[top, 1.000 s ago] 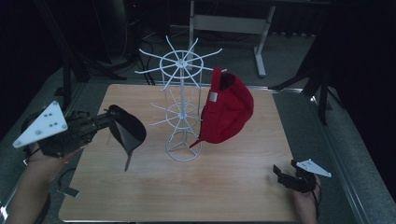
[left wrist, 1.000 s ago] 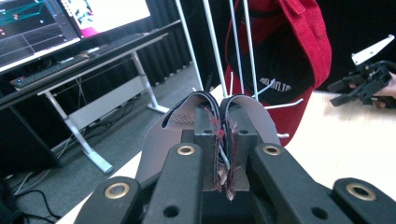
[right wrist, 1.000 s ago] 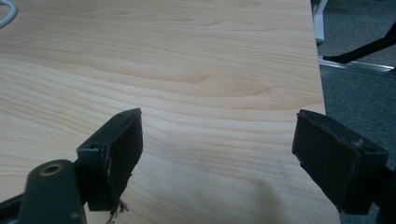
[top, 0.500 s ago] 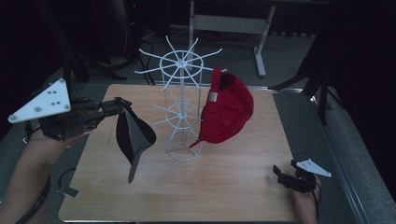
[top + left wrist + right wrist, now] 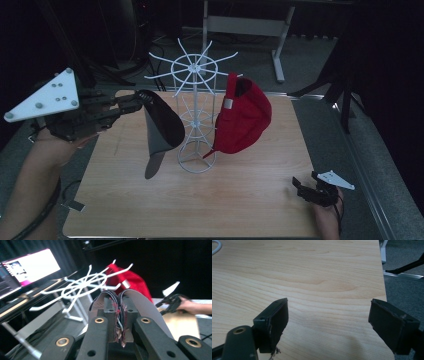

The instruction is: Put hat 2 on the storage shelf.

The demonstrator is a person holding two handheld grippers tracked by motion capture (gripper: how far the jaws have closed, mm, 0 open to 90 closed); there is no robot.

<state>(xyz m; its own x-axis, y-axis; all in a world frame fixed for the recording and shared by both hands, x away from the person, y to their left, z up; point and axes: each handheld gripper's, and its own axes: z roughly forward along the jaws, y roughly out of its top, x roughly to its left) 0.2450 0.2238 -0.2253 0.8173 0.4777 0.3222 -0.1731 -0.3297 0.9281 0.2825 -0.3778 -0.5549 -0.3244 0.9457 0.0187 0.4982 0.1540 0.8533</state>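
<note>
A white wire rack point(image 5: 196, 66) with radiating hooks stands mid-table, and a red cap point(image 5: 245, 117) hangs on its right side. My left gripper point(image 5: 140, 97) is raised left of the rack, shut on the rim of a dark cap point(image 5: 162, 122) that dangles brim-down above the table. In the left gripper view the jaws point(image 5: 119, 312) pinch the dark cap's folded band point(image 5: 147, 307), with the rack's hooks point(image 5: 82, 286) and the red cap point(image 5: 135, 280) just beyond. My right gripper point(image 5: 302, 187) rests at the table's near right corner, open point(image 5: 328, 322) over bare wood.
The wooden table point(image 5: 250, 195) ends just right of the right gripper, with grey carpet beyond. A metal desk frame point(image 5: 245, 25) stands behind the table. A lit monitor point(image 5: 30, 267) shows at the left of the left gripper view.
My left gripper has risen and moved toward the rack, carrying the dark cap off the table's left side. The right gripper has stayed put.
</note>
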